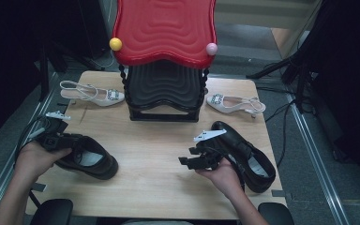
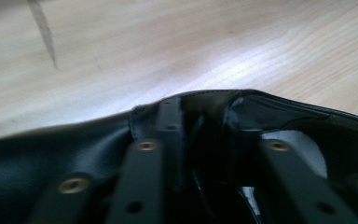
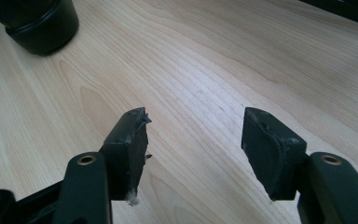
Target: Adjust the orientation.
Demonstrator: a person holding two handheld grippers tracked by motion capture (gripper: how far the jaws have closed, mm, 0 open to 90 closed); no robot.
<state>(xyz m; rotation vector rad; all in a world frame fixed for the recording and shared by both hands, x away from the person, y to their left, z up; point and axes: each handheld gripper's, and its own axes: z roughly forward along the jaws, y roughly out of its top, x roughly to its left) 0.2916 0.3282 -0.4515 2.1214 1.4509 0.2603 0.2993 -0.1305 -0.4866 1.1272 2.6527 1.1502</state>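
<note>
- The left gripper sits on the heel end of a black leather shoe, which lies on the wooden table in front of and to the left of the red-and-black shoe rack.
- In the left gripper view its jaws are clamped on the shoe's collar.
- The right gripper hovers over bare wood in front of the rack, jaws wide apart and empty.
- A second black shoe lies just beside the right hand.
- Two white slingback heels flank the rack.
</note>
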